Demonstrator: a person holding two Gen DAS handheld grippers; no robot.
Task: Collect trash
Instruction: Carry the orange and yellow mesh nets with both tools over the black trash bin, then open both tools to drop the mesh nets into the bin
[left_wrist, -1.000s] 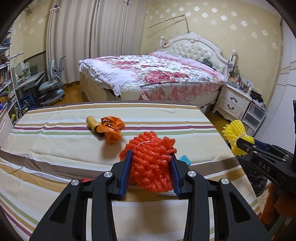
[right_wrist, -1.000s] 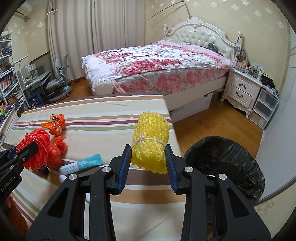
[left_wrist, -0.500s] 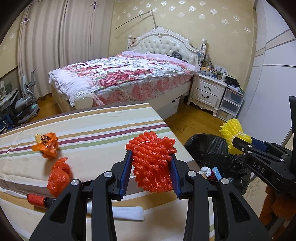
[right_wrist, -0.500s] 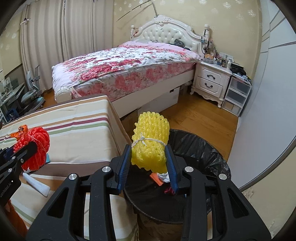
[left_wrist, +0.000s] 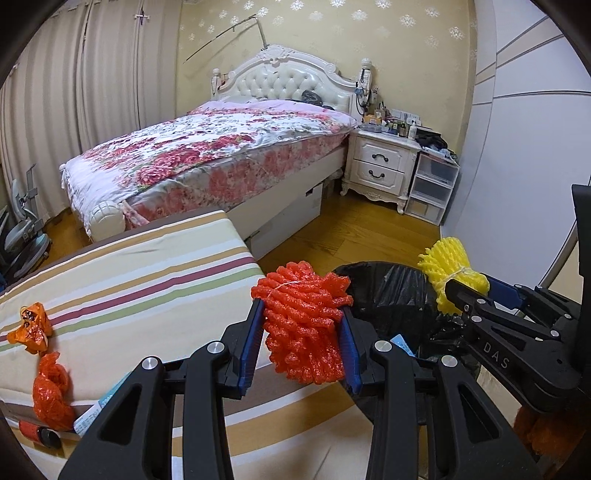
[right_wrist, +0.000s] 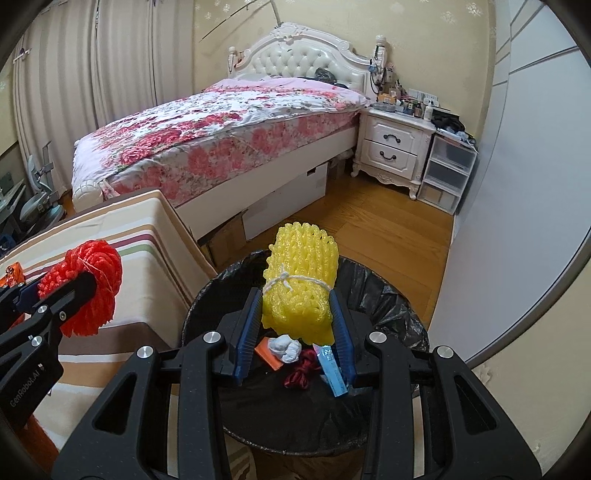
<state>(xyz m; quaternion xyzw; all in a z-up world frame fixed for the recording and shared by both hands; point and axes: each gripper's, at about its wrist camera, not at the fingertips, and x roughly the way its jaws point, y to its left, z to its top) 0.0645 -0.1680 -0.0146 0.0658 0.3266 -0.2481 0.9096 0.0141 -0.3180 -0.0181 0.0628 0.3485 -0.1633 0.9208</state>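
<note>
Your right tool (right_wrist: 295, 325) is clamped on the yellow foam net bundle (right_wrist: 301, 291), pads pressing its lower half just below the white string tie. It hangs directly over the mouth of the black-lined trash bin (right_wrist: 391, 295), so letting go should drop it straight in. The bin already holds a white paper wad (right_wrist: 284, 347), a blue wrapper (right_wrist: 332, 373), an orange scrap and something dark red.

Your left tool (left_wrist: 301, 343) is clamped on the red foam net bundle (left_wrist: 303, 325), gripped across its middle. It sits over the corner of the striped counter (left_wrist: 147, 280), just beside the bin (left_wrist: 384, 291) but, by my read, not yet over the opening. Carry it further right before you let go, or it lands on the cloth.

Edges: the counter corner nearly touches the bin rim on the left; the wall panel stands close on the right. Open room is mostly straight up and toward the bed (left_wrist: 221, 147). The two tools are near each other, so the right one likely has to drop and pull back before the left swings in.

Trash left on the counter: an orange crumpled wrapper (left_wrist: 31, 328), an orange-red net scrap (left_wrist: 50, 391), a tube (left_wrist: 92, 410) and a small red-capped item at the near-left edge, well apart from the bin.
</note>
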